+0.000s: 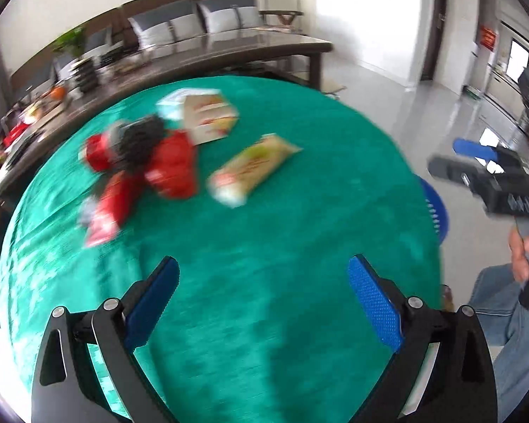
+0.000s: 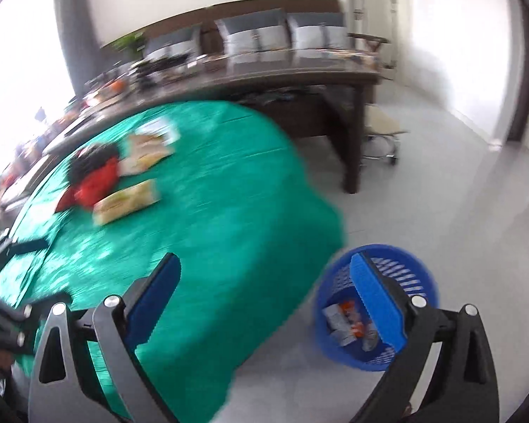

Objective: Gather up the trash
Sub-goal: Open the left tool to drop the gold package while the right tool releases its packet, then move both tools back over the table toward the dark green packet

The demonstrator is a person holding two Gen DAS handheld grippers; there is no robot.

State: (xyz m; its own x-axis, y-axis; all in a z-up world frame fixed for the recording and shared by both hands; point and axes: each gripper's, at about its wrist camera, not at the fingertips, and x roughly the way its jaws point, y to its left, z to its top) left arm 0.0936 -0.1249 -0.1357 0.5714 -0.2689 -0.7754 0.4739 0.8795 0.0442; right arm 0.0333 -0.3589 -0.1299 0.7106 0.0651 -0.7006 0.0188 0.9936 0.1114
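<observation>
Trash lies in a loose cluster on the far half of the green tablecloth (image 1: pixel 264 246), at about 11 to 12 o'clock from the left gripper (image 1: pixel 262 275). The nearest item is the yellow wrapper (image 1: pixel 250 169), at roughly 12 o'clock in the left wrist view. Its long axis runs from 7 o'clock up toward 1 o'clock, oblique to the line between the jaws. Red packets (image 1: pixel 148 169) lie at 10 to 11 o'clock, with a dark object (image 1: pixel 141 139) on top of them; motion blur prevents identification. A white-and-yellow packet (image 1: pixel 208 112) lies beyond, at 11 o'clock.

The left gripper is released, jaws spread wide with nothing between them, above bare cloth near the table's close edge. The right gripper (image 2: pixel 264 275) is likewise released and empty. It straddles the table's right edge, and the cluster lies at about 10 o'clock from it, well apart. Judgement: the left gripper is the nearer and better aligned for the next pick, and a wrist rotation would be needed to close across the wrapper's short side.

A blue basket (image 2: pixel 338 282) stands on the floor just beside the table, at 4 o'clock in the right wrist view, already holding several wrappers. The floor is pale and glossy. A long dark table (image 2: pixel 299 74) and a sofa with grey cushions (image 2: pixel 257 35) stand beyond, at 12 o'clock.
</observation>
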